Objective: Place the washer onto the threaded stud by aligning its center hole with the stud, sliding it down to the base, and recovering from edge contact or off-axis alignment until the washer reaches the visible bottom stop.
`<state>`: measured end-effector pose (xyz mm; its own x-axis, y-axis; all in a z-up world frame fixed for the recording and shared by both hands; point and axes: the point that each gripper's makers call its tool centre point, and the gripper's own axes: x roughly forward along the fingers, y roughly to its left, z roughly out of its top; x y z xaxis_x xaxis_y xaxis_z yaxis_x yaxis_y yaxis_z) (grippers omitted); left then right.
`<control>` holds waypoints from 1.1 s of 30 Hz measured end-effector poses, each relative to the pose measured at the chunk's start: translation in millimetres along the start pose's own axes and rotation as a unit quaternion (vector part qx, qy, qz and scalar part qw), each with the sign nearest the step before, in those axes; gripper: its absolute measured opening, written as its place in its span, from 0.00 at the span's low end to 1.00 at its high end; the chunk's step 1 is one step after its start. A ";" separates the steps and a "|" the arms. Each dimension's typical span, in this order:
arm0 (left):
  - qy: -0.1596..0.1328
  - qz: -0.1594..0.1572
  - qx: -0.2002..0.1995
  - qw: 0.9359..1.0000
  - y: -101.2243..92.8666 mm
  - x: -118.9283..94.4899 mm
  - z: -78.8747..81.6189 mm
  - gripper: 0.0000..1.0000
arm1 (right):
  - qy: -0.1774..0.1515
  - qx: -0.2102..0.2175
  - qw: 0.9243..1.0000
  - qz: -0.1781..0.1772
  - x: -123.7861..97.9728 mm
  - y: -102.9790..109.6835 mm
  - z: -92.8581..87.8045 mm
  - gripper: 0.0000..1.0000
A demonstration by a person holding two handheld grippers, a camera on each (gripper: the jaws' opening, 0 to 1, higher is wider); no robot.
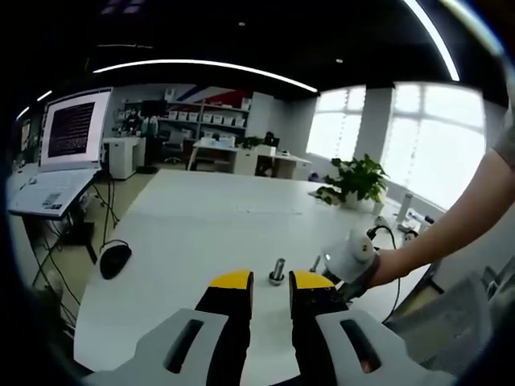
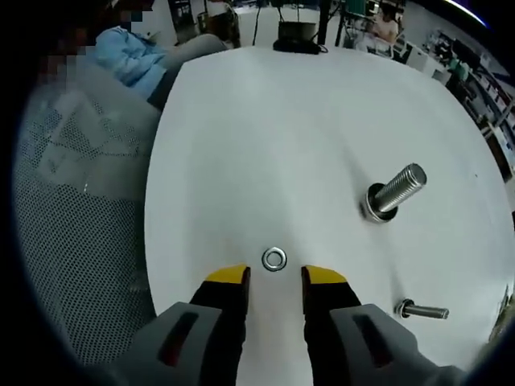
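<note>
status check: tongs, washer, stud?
Both tongs open, empty. Washer flat on table, just ahead of right tongs. Stud upright, bare. Small bolt lying nearby.

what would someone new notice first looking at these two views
In the right gripper view, a small steel washer lies flat on the white table, just ahead of the open right tool. Beyond it to the right a threaded stud stands on its base, with a smaller bolt lying nearer. In the left gripper view, the left tool points at the stud.
</note>
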<state>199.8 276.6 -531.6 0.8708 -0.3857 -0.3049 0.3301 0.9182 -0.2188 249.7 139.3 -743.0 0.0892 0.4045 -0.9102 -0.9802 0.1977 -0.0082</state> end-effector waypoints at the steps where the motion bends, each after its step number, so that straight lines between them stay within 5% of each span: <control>1: 0.001 -0.001 -0.001 1.000 -0.2 0.0 -0.3 0.15 | -0.001 -0.002 1.000 0.000 0.7 -0.1 0.7 0.28; 13: -0.002 0.001 -0.003 1.000 0.9 -0.7 0.5 0.15 | 0.026 -0.039 0.999 0.019 3.2 3.1 5.8 0.22; 33: -0.002 0.005 -0.005 1.000 3.0 -0.7 0.7 0.15 | 0.180 -0.114 0.977 0.022 7.8 3.4 3.9 0.15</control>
<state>200.4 279.7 -531.3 0.8760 -0.3756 -0.3027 0.3173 0.9213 -0.2249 247.7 146.6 -748.5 0.0179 0.0597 -0.9981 -0.9992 -0.0343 -0.0200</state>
